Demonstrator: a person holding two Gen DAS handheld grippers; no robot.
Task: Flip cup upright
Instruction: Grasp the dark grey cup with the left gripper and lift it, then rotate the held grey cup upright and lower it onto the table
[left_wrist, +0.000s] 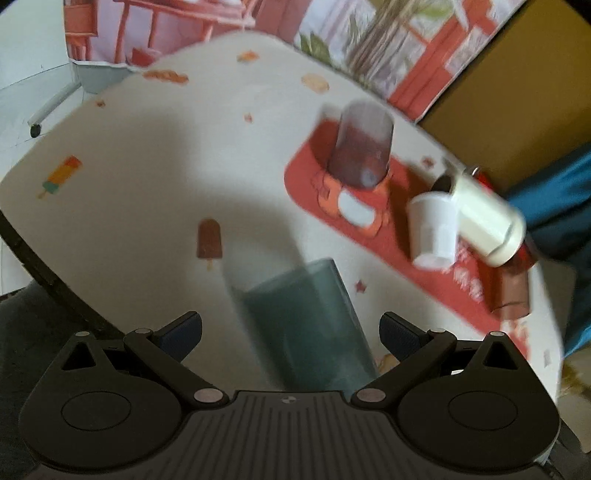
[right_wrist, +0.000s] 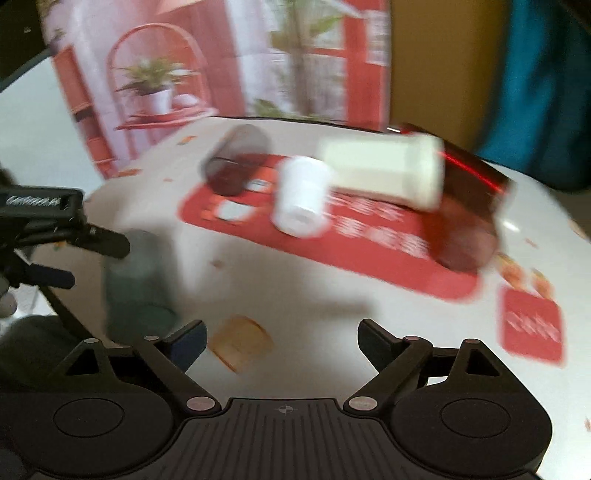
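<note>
Left wrist view. Blurred throughout. Left gripper (left_wrist: 291, 332) fills the bottom edge, its fingers spread wide with nothing clamped. Between them at lower centre stands the teal cup (left_wrist: 306, 325), translucent, tapered, seemingly on the table (left_wrist: 147, 166); not touching either pad that I can see. Which end is up I cannot tell through the smear. On the red mat (left_wrist: 388, 236), centre right: one dark smoky cup (left_wrist: 360, 147) lying on its side, one small white cup (left_wrist: 432, 229), also tipped over, and one cream-coloured bottle (left_wrist: 484, 218) leaning against it. A brownish cup (left_wrist: 511, 291) sits at the mat's right end.

Right wrist view. Right gripper (right_wrist: 282, 341) at the bottom, fingers apart, holding nothing, over bare tabletop. The teal cup is at lower left of the frame, with the other gripper's black fingers reaching in from the left edge just beside it. Mat runs across the centre; dark cup upper centre, white cup mid-frame, bottle to its right.

Count: four cups (teal, smoky, white, brownish), one bottle, one large mat, two grippers.

Handling judgement: the teal cup looks like thin plastic, so light, stiff enough, smooth and probably slippery; squeeze gently. Best hold is across the mid-wall, pads on opposite sides, away from the flexing rim.
</note>
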